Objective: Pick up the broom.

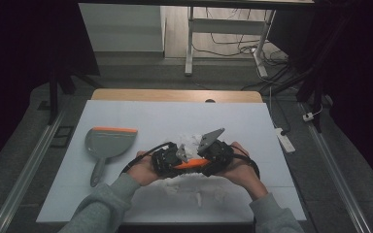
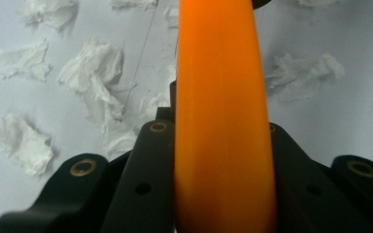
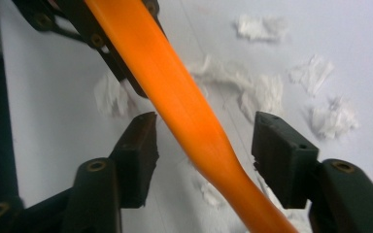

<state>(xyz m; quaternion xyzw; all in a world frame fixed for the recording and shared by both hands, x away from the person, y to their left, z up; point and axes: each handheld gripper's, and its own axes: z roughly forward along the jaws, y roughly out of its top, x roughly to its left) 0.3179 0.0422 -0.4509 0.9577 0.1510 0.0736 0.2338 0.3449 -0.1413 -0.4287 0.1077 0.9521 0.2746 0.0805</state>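
While the left gripper (image 1: pixel 167 160) clamps its jaws tight on the orange handle (image 2: pixel 221 121), that handle lies level between the two hands, just above the white tabletop (image 1: pixel 252 121). Beside the handle's far end, the right gripper (image 3: pixel 201 145) holds its jaws partly open, one on each side of the handle, with neither touching it. Torn scraps of white tissue (image 2: pixel 94 73) lie scattered on the tabletop under and around the handle. Well to the left of the handle rests a grey dustpan (image 1: pixel 108 143) with an orange lip.
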